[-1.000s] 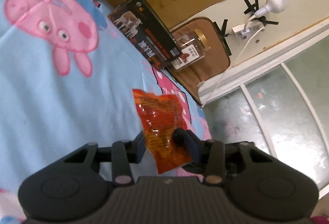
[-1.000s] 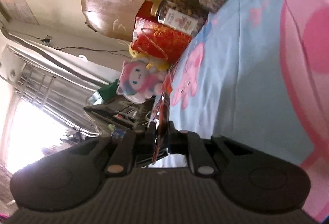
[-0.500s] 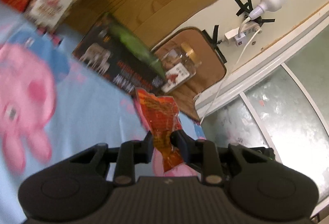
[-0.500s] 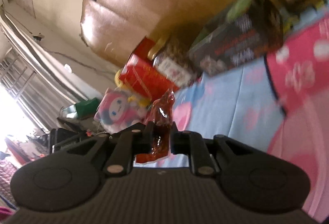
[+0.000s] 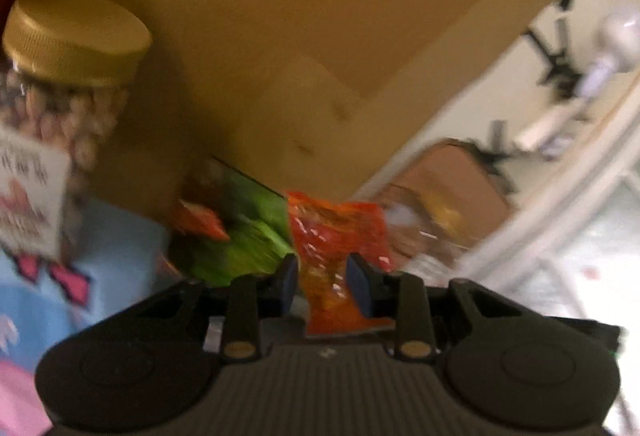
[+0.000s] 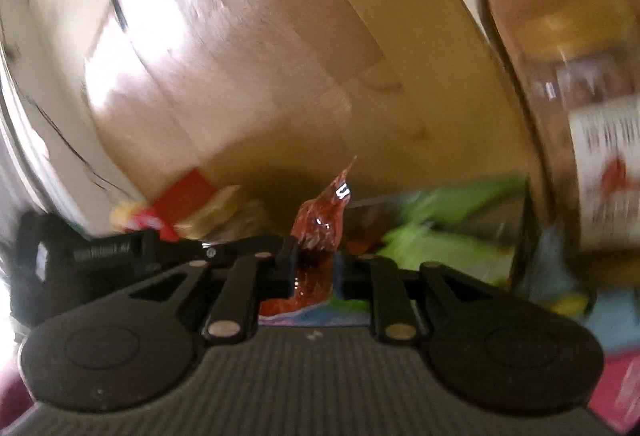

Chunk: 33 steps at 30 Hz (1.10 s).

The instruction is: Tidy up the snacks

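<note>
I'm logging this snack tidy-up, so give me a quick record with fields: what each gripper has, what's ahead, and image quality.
left gripper: shut on an orange packet
right gripper: shut on a red packet
ahead, left view: green-topped box, nut jar with gold lid, cardboard behind
ahead, right view: same green-topped box, labelled jar at right
surface: blue and pink cloth
image quality: motion blur in both views, labels unreadable

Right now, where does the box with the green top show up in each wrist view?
Left wrist: the green-topped box lies lower centre, just left of the left gripper's orange packet.
Right wrist: the same box lies right of centre, behind the gripper.
Shared landmark: the wooden board behind.
</note>
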Tool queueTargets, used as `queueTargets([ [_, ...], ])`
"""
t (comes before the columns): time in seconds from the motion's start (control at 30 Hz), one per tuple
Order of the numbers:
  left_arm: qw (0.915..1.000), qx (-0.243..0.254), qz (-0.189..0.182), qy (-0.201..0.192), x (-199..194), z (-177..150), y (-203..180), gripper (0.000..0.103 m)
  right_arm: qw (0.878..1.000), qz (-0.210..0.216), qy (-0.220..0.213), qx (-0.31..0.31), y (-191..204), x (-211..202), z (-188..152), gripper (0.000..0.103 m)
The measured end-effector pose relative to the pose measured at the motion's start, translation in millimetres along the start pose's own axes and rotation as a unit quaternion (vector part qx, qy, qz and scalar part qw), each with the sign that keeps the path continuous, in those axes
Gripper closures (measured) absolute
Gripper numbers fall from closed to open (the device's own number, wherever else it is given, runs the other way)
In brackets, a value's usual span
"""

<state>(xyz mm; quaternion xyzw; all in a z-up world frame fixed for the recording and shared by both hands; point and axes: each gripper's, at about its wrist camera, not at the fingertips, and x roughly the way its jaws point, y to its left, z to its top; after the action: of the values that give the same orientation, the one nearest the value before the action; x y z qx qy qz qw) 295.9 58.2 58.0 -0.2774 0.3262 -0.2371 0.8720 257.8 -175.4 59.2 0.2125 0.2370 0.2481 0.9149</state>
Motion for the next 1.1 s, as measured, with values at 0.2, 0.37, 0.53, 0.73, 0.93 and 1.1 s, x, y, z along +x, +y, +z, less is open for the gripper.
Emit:
queueTargets([
  [0.2,0.9992,0.021,0.03,-0.014,3,-11,6,0.076,0.986,-0.095,-0.04,-0.133,18,3,-24,0.047],
  [0.37,0.9973,0.062,0.032,-0.023,-23,-35,-15,0.075,0.992,-0.091,-0.024,-0.086,9,-21,-38,0.048],
  [0.53,0.9914,0.115,0.053,-0.031,-63,-66,-42,0.072,0.991,-0.097,-0.055,-0.073,24,-66,-51,0.047],
  [0.73,0.9798,0.171,0.103,-0.021,-104,-130,-57,0.066,0.99,-0.102,-0.077,-0.061,46,-121,-88,0.033],
  [0.93,0.9822,0.14,0.126,-0.007,-135,-172,-49,0.058,0.986,-0.14,-0.03,-0.084,63,-142,-120,0.017],
  [1.1,0.9795,0.138,0.145,-0.021,-154,-189,-50,0.048,0.984,-0.151,-0.018,-0.092,77,-154,-133,0.011],
])
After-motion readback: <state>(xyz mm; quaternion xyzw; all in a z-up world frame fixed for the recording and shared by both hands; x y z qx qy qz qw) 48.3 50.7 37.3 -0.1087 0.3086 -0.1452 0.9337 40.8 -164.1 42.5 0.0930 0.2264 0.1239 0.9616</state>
